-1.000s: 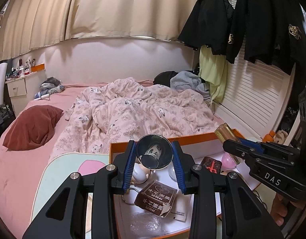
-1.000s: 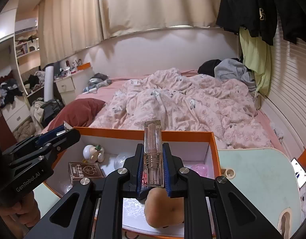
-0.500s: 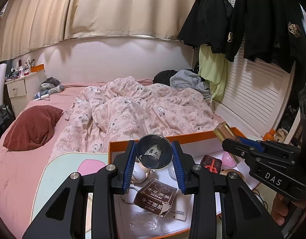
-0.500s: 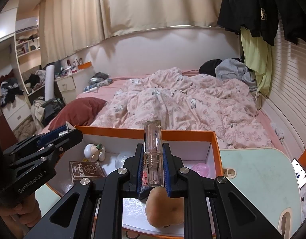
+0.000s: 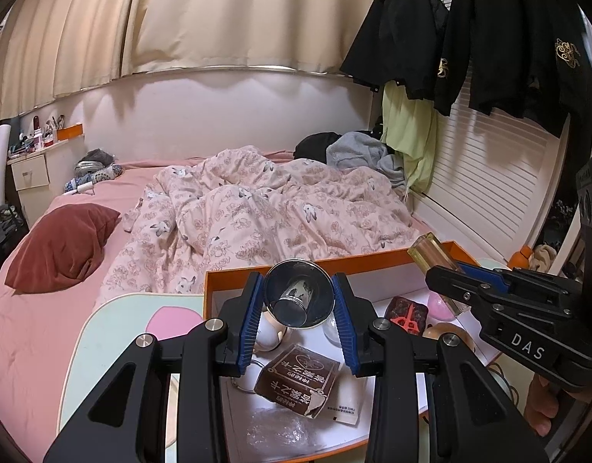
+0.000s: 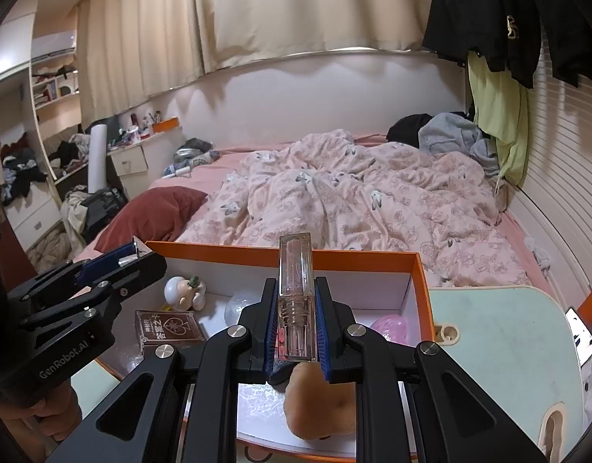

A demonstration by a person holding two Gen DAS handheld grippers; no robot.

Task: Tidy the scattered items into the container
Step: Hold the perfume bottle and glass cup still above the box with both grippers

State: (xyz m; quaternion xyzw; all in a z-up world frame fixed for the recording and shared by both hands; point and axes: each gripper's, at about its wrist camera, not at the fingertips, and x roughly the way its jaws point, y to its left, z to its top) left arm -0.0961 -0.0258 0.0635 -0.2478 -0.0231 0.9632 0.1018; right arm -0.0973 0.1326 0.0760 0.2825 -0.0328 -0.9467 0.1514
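Observation:
My left gripper (image 5: 299, 305) is shut on a shiny silver cone-shaped cup (image 5: 298, 298) and holds it above the orange box (image 5: 373, 260) with a white inside. My right gripper (image 6: 296, 326) is shut on a clear square lip-gloss tube (image 6: 295, 293) that sticks up over the same box (image 6: 234, 250). In the box lie a brown card packet (image 5: 298, 380), a dark red packet (image 5: 408, 310), a pink ball (image 6: 390, 326), a white figurine (image 6: 184, 291) and a tan soft lump (image 6: 319, 405). The right gripper shows at the right in the left wrist view (image 5: 462, 276).
The box sits on a pale green table (image 6: 500, 339) with a pink patch (image 5: 172, 318). A phone (image 6: 581, 333) lies at the table's right edge. Behind is a bed with a pink floral quilt (image 5: 265, 212) and a red pillow (image 5: 60, 247).
Both grippers have drifted slightly over the box while keeping their holds. Nothing was let go.

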